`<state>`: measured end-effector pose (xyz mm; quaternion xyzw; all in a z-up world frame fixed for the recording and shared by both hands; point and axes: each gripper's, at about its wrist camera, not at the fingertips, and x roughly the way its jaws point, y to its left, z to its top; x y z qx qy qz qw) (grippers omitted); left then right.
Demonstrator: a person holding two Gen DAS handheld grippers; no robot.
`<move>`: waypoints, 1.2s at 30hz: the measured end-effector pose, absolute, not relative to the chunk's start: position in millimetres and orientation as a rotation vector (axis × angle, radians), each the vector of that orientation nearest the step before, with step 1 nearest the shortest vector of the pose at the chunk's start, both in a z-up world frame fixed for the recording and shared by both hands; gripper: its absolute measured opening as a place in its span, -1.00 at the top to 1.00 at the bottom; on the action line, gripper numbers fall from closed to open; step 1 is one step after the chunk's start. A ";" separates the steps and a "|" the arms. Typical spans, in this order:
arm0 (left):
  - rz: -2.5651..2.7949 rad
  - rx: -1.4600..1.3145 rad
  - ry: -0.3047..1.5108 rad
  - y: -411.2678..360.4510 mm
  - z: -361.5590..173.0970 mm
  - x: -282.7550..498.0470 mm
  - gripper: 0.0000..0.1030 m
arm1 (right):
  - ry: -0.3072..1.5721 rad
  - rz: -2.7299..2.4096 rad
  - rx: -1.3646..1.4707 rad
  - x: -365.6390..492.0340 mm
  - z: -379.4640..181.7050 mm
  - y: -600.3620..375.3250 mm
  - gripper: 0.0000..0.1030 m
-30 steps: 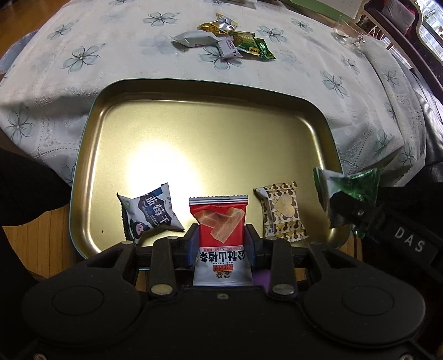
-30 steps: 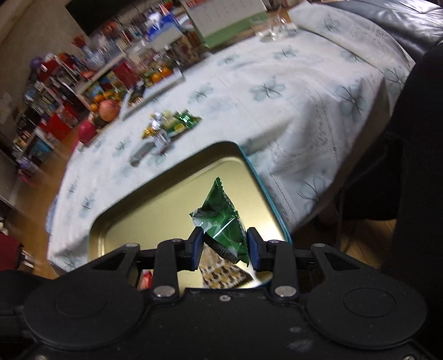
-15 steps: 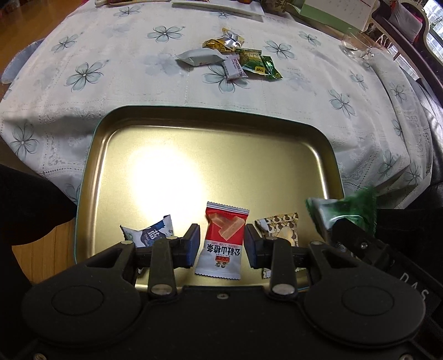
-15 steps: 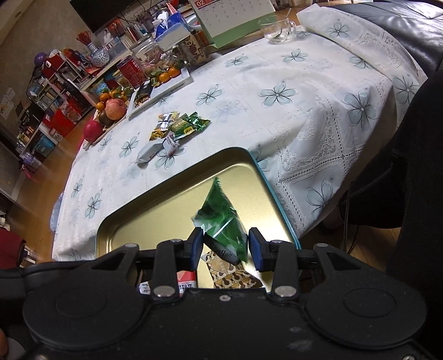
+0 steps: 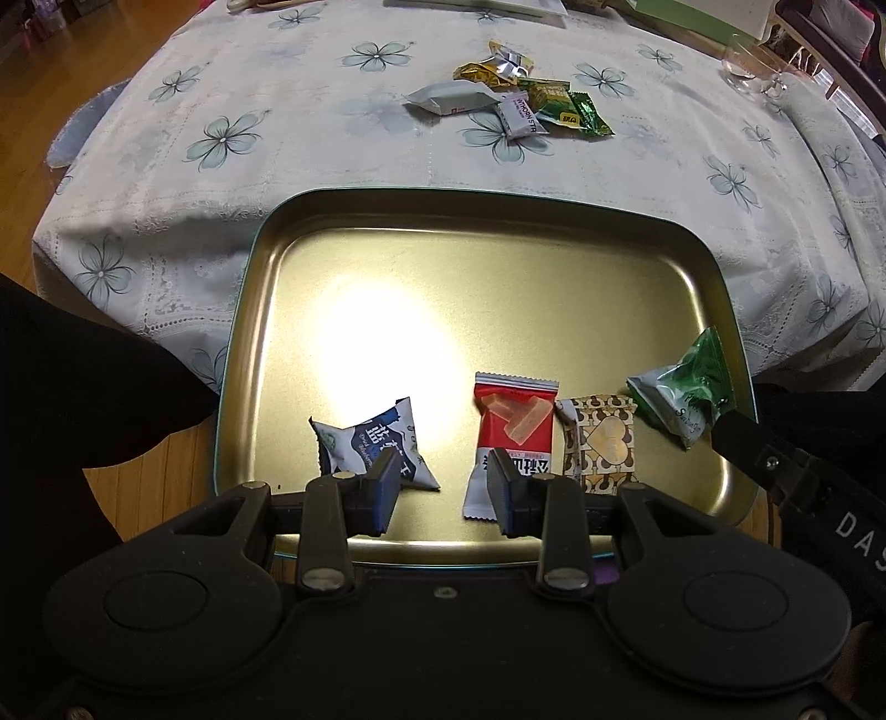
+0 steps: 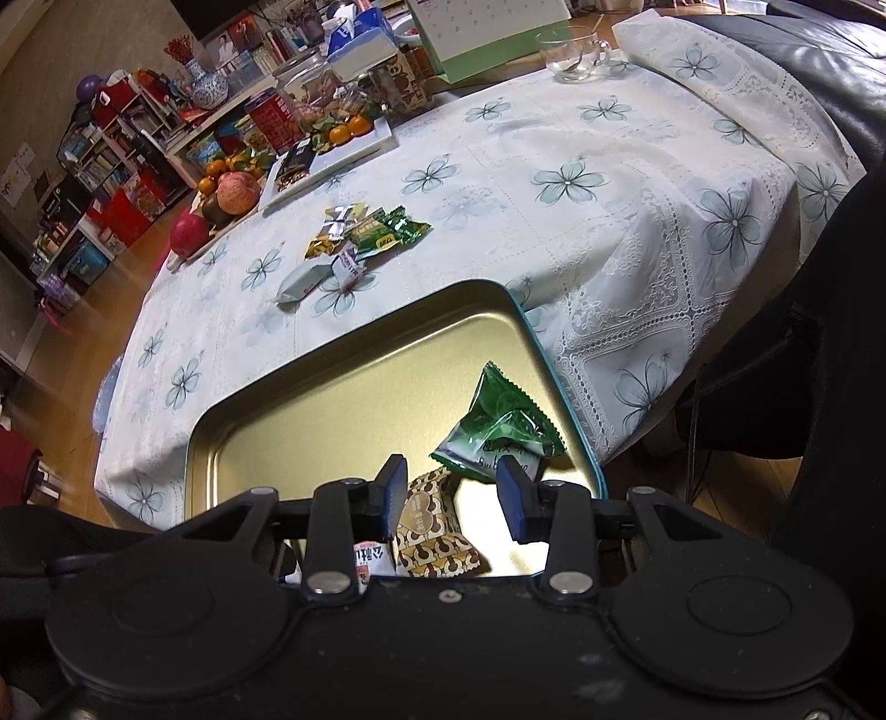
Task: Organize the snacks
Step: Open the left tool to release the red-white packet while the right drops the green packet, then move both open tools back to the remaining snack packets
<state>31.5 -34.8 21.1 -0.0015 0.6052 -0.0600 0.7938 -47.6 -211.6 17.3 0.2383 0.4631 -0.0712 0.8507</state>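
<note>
A gold tray [image 5: 470, 277] [image 6: 332, 421] holds a row of snack packs along its near edge: a blue one [image 5: 368, 440], a red one [image 5: 518, 426], a brown patterned one [image 5: 601, 448] [image 6: 429, 526] and a green one [image 5: 678, 399] [image 6: 498, 426]. My left gripper [image 5: 443, 482] hovers open over bare tray floor between the blue and red packs, its right finger beside the red pack. My right gripper [image 6: 451, 493] is open above the brown pack. The green pack lies just beyond its right fingertip, near the tray's right rim.
A pile of loose snack packs [image 5: 509, 105] [image 6: 360, 238] lies on the flowered tablecloth beyond the tray. A glass cup [image 6: 573, 52] and a platter of fruit [image 6: 232, 188] stand at the far side. Dark clothing [image 5: 66, 432] borders the tray.
The left gripper let go of the red pack, which now lies in the tray, and shifted left. The green pack left the right gripper's jaws and rests on the tray.
</note>
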 end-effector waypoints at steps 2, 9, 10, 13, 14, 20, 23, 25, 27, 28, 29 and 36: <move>-0.120 0.007 1.305 -33.8 21.9 31.5 0.17 | 0.993 -0.144 0.488 -45.3 16.8 -209.8 0.24; -0.079 0.038 1.364 -26.9 18.9 36.5 0.16 | 1.073 -0.110 0.455 -35.4 15.3 -205.7 0.24; -0.080 0.032 1.375 -25.0 18.2 37.8 0.16 | 1.091 -0.103 0.453 -32.7 14.4 -204.8 0.24; -0.071 0.019 1.401 -18.5 16.7 41.8 0.16 | 1.134 -0.093 0.440 -26.8 12.1 -203.1 0.24; -0.066 0.018 1.405 -16.9 16.5 42.7 0.16 | 1.142 -0.089 0.438 -25.6 11.7 -202.5 0.24; -0.046 0.045 1.446 -11.4 14.1 50.6 0.16 | 1.225 -0.056 0.437 -13.9 5.2 -199.2 0.24; -0.056 0.056 1.469 -9.4 13.6 55.1 0.16 | 1.267 -0.035 0.420 -7.1 2.2 -196.4 0.24; -0.058 0.056 1.487 -8.0 13.2 59.0 0.16 | 1.296 -0.018 0.409 -1.8 0.6 -194.5 0.24; -0.072 0.048 1.495 -6.3 14.2 62.9 0.16 | 1.322 -0.002 0.396 3.6 -0.3 -192.8 0.24; -0.077 0.049 1.500 -5.7 14.7 65.4 0.16 | 1.334 0.005 0.387 6.1 -0.5 -191.7 0.24; -0.079 0.052 1.502 -5.8 15.5 67.7 0.17 | 1.344 0.012 0.376 8.8 -0.3 -190.9 0.24; -0.108 0.103 1.505 -8.1 21.2 84.3 0.17 | 1.418 0.051 0.348 33.9 4.2 -188.7 0.24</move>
